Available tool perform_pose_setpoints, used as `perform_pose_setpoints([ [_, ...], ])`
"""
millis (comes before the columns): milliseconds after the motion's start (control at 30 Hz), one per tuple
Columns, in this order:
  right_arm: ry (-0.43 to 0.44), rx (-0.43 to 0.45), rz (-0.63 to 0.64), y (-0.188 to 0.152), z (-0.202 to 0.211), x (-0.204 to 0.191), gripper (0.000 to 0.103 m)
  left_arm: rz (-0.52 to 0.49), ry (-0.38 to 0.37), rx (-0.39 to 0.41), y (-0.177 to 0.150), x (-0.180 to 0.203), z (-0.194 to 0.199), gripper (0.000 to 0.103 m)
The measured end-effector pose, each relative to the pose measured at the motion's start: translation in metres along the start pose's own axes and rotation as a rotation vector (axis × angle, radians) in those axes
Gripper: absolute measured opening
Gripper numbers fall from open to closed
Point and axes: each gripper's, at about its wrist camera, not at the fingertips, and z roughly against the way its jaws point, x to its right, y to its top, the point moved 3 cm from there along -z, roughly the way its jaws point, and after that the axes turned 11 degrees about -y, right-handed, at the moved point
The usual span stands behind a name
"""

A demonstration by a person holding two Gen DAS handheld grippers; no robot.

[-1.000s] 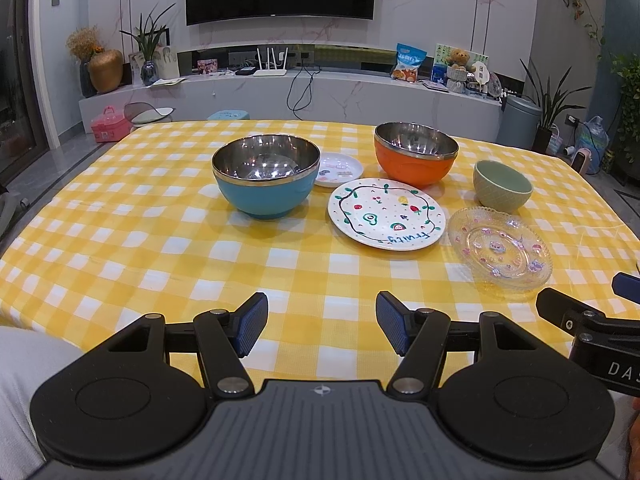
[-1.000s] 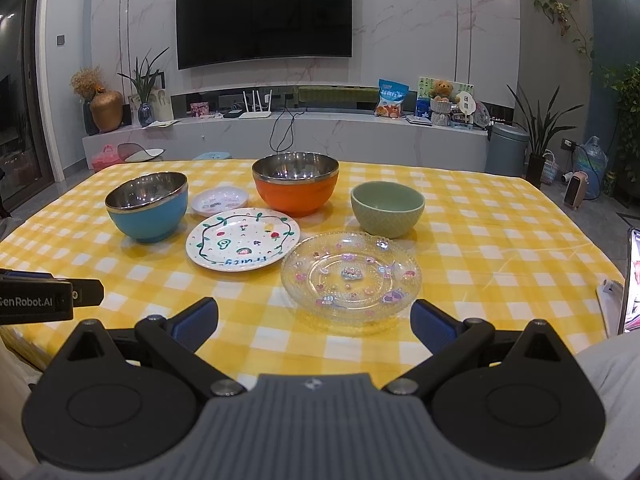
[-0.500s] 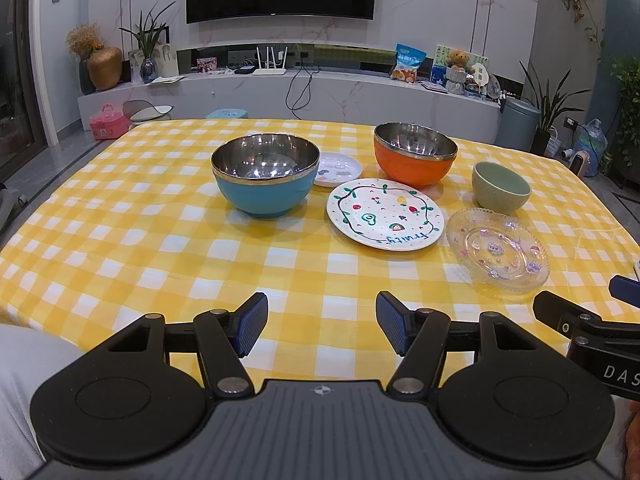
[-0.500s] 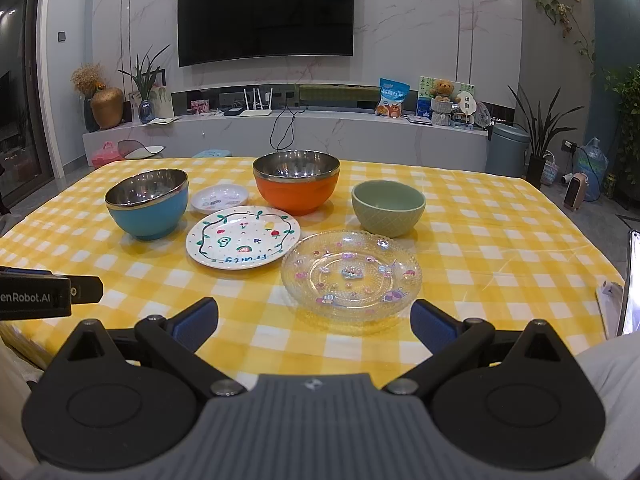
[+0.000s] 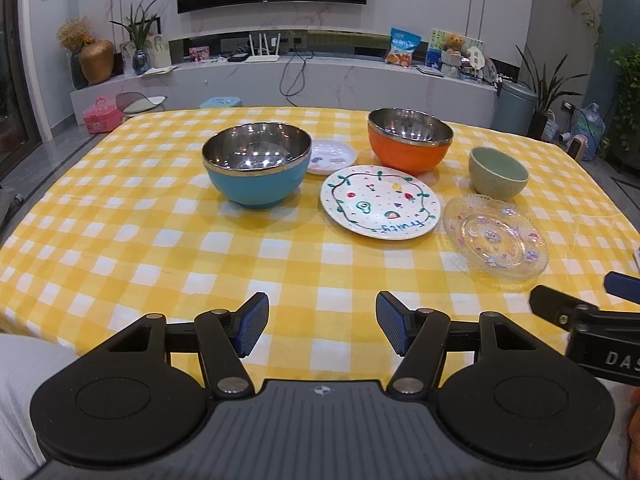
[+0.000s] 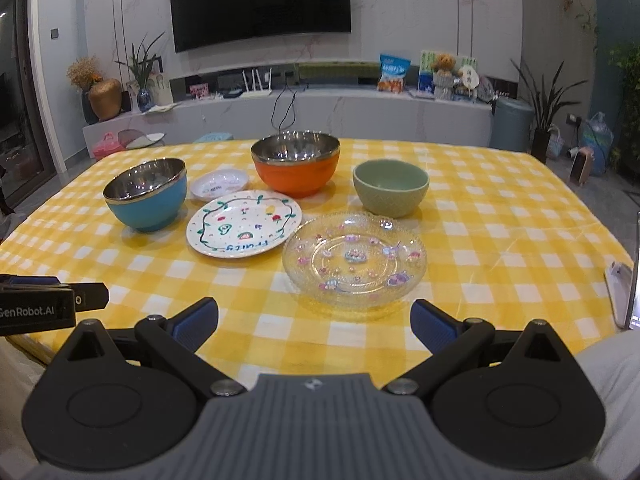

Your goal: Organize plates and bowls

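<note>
Risk, as I judged it, lay mainly with the glass plate (image 6: 354, 259), which sat nearest the front edge of the tabletop (image 6: 500, 216). It looked thin-rimmed and slick, lying flat on the cloth, so a pinch on its rim could slip or drag the tablecloth and disturb the neighbouring pieces. The painted plate (image 6: 244, 223) lay just beside it on the left, close enough that a careless slide could knock the two together. Stacking the steel-lined bowls posed a second hazard: the blue bowl (image 5: 257, 163) and the orange bowl (image 5: 410, 139) appeared similar in width, so one might jam or rock inside the other. The small saucer (image 5: 331, 156) sat between them toward the far edge, and the green bowl (image 6: 391, 187) stood behind the glass plate.

I recorded the left gripper (image 5: 322, 329) as spread apart, holding nothing and touching nothing, above the front edge of the tabletop. The right gripper (image 6: 314, 322) was likewise spread wide and unloaded, aimed at the glass plate but clear of it.
</note>
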Motion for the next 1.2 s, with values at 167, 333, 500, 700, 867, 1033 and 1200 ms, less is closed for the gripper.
perform_pose_setpoints([
  [167, 0.021, -0.096, -0.016, 0.012, -0.014, 0.003, 0.095, 0.038, -0.069, -0.006, 0.009, 0.005, -0.005, 0.069],
  [333, 0.011, -0.16, -0.054, 0.035, -0.04, 0.016, 0.088, 0.053, -0.097, -0.032, 0.02, 0.017, -0.023, 0.059],
  [500, -0.026, -0.176, -0.05, 0.059, -0.07, 0.031, 0.08, 0.076, -0.13, -0.046, 0.035, 0.029, -0.04, 0.055],
  [700, -0.038, -0.217, -0.097, 0.076, -0.103, 0.057, 0.066, 0.115, -0.174, -0.072, 0.052, 0.042, -0.066, 0.046],
  [867, 0.003, -0.26, -0.238, 0.074, -0.125, 0.085, 0.049, 0.146, -0.212, -0.096, 0.059, 0.053, -0.093, 0.045],
  [1033, 0.0, -0.323, -0.356, 0.064, -0.146, 0.106, 0.031, 0.197, -0.234, -0.116, 0.06, 0.061, -0.12, 0.041],
  [1200, -0.002, -0.373, -0.428, 0.057, -0.164, 0.116, 0.022, 0.223, -0.231, -0.122, 0.057, 0.062, -0.14, 0.041],
])
